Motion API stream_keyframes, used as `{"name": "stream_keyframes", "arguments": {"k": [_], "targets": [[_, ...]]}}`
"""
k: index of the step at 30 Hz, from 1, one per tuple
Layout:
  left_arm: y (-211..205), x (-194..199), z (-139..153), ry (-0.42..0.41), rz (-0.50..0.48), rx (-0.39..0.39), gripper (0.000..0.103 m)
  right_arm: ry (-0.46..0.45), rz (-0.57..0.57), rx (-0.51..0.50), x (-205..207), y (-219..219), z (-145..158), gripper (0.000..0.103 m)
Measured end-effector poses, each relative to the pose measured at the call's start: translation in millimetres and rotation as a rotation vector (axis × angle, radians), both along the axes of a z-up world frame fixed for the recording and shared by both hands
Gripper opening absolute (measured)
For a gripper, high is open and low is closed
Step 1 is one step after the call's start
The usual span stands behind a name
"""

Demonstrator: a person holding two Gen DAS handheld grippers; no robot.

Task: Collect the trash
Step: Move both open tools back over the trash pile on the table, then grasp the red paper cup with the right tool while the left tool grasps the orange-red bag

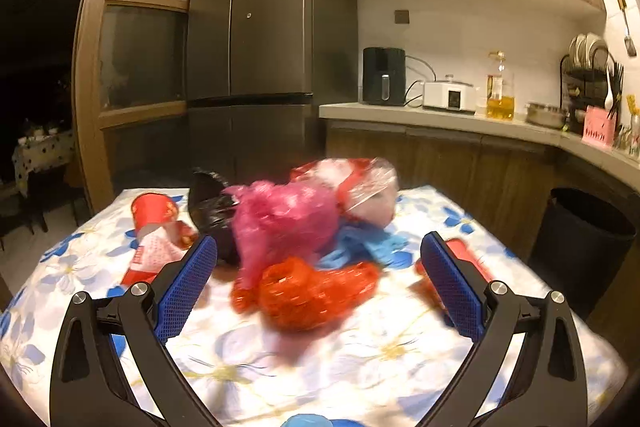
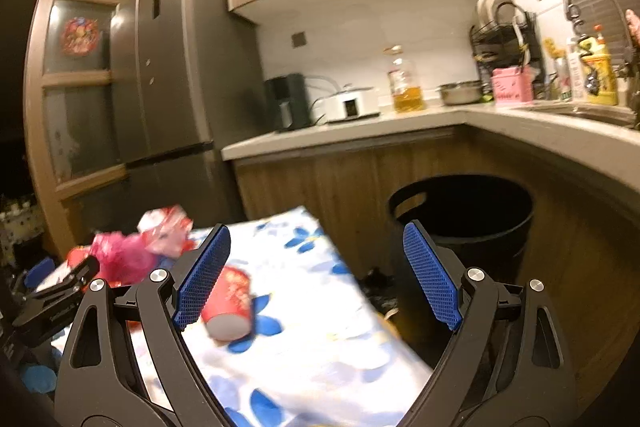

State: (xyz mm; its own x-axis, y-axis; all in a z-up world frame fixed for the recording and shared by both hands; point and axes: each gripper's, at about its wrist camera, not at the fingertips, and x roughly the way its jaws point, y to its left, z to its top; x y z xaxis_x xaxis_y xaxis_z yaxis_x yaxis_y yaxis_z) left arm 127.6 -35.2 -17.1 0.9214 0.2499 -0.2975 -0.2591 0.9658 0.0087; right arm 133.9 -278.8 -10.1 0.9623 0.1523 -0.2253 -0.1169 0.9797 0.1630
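Note:
Trash lies in a heap on the flowered tablecloth: a red mesh bag, a pink plastic bag, a clear wrapper with red print, a black bag, blue plastic and a red paper cup. My left gripper stands open, its blue pads on either side of the red mesh bag without touching it. My right gripper is open and empty over the table's right edge. A tipped red paper cup lies by its left pad. The black bin stands on the floor beyond.
A grey counter with an air fryer, a cooker, an oil bottle and a dish rack runs behind and to the right. The dark fridge stands behind the table. A sink with a tap is at far right.

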Motion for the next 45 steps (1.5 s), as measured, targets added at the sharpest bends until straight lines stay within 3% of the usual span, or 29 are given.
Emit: {"name": "stream_keyframes", "arguments": {"k": [13, 25, 27, 33, 41, 43, 45], "targets": [[21.8, 25.7, -35.7, 0.134, -0.060, -0.054, 0.097, 0.126, 0.130, -0.083, 39.3, 66.4, -43.4, 0.087], [23.4, 29.1, -42.2, 0.161, -0.078, -0.083, 0.097, 0.268, 0.209, -0.093, 87.6, 100.5, -66.6, 0.087], [26.3, 28.6, -40.7, 0.154, -0.081, -0.094, 0.097, 0.289, 0.222, -0.096, 93.3, 105.2, -69.3, 0.086], [31.4, 29.4, -42.5, 0.163, -0.097, -0.158, 0.097, 0.355, 0.246, -0.104, 108.9, 114.0, -79.2, 0.069], [34.1, 43.7, -51.5, 0.223, -0.071, -0.208, 0.089, 0.333, 0.260, -0.069, 105.3, 108.6, -78.3, 0.065], [33.4, 51.7, -54.6, 0.248, -0.054, -0.211, 0.076, 0.326, 0.259, -0.063, 103.4, 107.8, -76.5, 0.065], [33.0, 60.7, -59.3, 0.276, -0.038, -0.216, 0.071, 0.317, 0.258, -0.059, 101.0, 106.6, -74.4, 0.065]]}}
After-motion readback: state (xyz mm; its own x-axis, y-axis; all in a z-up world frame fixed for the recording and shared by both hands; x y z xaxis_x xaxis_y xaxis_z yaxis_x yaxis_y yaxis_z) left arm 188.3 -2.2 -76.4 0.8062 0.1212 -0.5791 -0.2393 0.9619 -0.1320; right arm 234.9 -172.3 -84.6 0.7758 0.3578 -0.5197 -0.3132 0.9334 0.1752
